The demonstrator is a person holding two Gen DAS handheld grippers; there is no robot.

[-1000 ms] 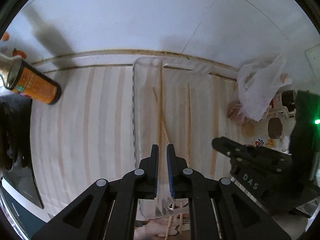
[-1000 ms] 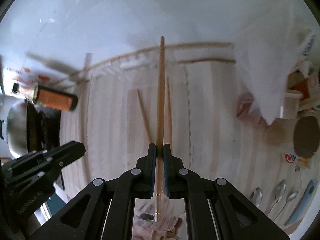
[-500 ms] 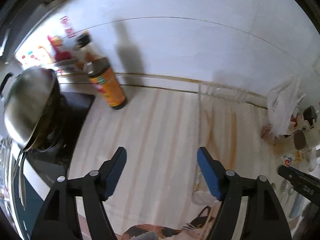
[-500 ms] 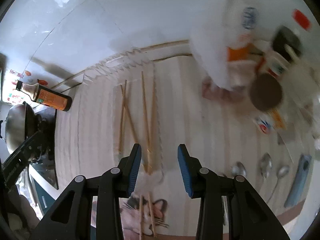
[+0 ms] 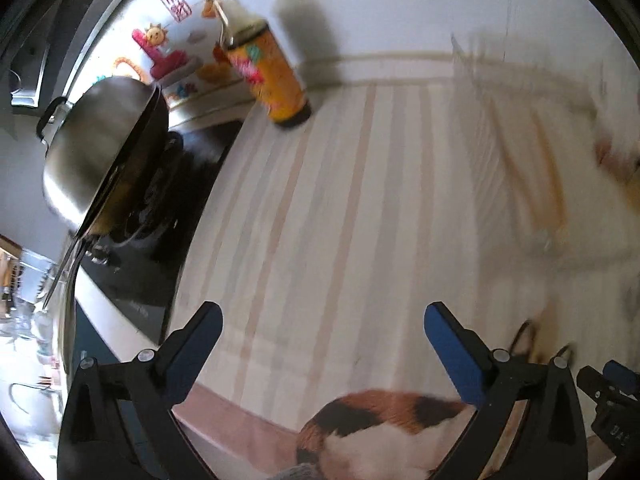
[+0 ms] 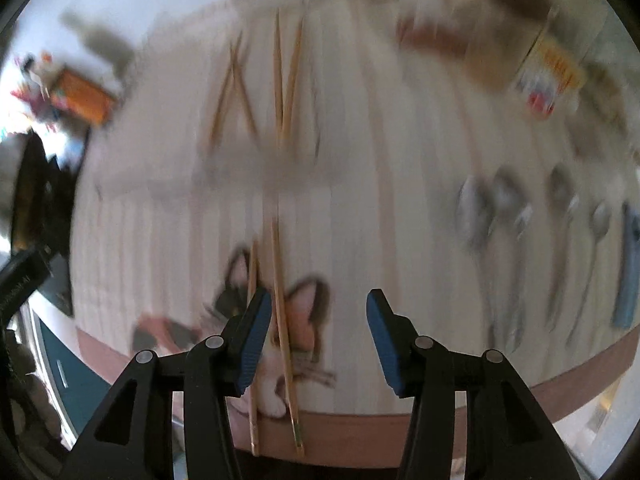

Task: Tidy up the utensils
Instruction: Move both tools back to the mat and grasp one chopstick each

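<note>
In the right wrist view, two wooden chopsticks (image 6: pixel 285 344) lie on a cat-print mat (image 6: pixel 308 320) by the counter's front edge. My right gripper (image 6: pixel 318 304) hovers over them with its jaws opening; one chopstick shows just inside the left pad, untouched. Several more chopsticks (image 6: pixel 286 80) lie in a clear tray (image 6: pixel 168 184) farther back, all blurred. My left gripper (image 5: pixel 322 320) is spread wide, still opening, over bare striped counter with nothing between its pads. The tray (image 5: pixel 520 168) is a blur at the right of that view.
Several metal spoons (image 6: pixel 504 216) and a blue handle (image 6: pixel 628 272) lie to the right. A sauce bottle (image 5: pixel 268 76) stands by the wall, with a steel wok (image 5: pixel 100 148) on a black stove (image 5: pixel 160 240) at left. Packets and bags (image 6: pixel 548 76) crowd the back right.
Both grippers went from shut to open; the right one let go of a chopstick over the tray. Both pulled back toward the front edge, and the left view swung toward the stove.
</note>
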